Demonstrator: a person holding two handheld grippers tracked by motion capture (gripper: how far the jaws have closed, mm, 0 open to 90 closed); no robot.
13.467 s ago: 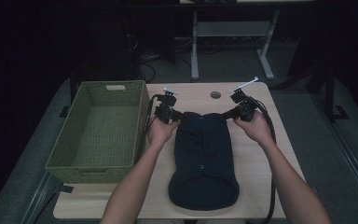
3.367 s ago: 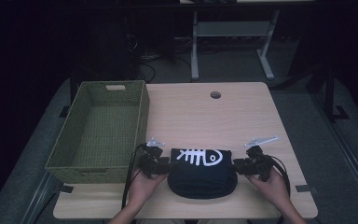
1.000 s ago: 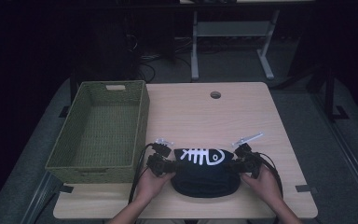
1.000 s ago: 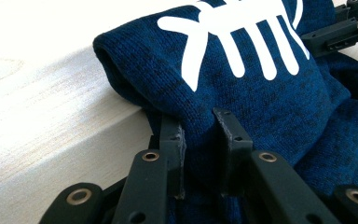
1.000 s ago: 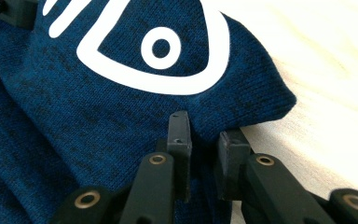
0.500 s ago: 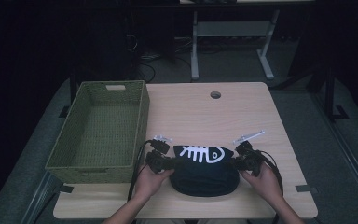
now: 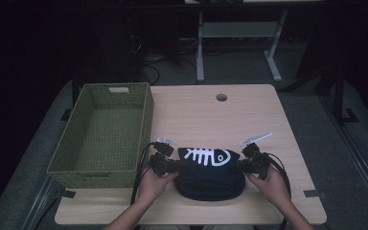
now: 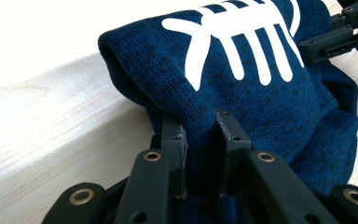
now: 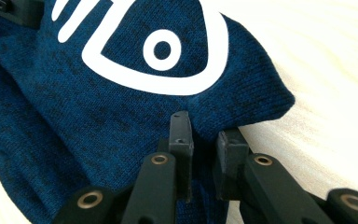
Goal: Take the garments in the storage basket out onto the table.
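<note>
Folded sweater (image 7: 212, 173) of dark blue, coarse-knit fabric with black flecks, bearing a smooth white fish-skeleton print (image 7: 206, 155) on its upper face. It forms a rounded, thick bundle near the front edge of a pale wood-grain table (image 7: 211, 115), right of a green woven basket (image 7: 103, 134) with a rectangular body and a handle slot in its far wall.

Left gripper (image 8: 200, 140): black jaws nearly together, pinching a fold of knit at the sweater's left side; fabric bulges between and above the pads. In the high view this gripper (image 7: 172, 165) sits against the bundle's left edge, held by the left hand (image 7: 153, 184).

Right gripper (image 9: 205, 135): jaws likewise narrow, clamped on a fold at the right side, just below the fish's head and ringed eye. In the high view it (image 7: 247, 165) meets the bundle's right edge, with the right hand (image 7: 270, 184) behind it.

The layers beneath the top fold are concealed, so the garment's sleeves and hem cannot be made out. The print's tail is cut off in the right gripper view, its head in the left gripper view. The room beyond the table is too dark to read.
</note>
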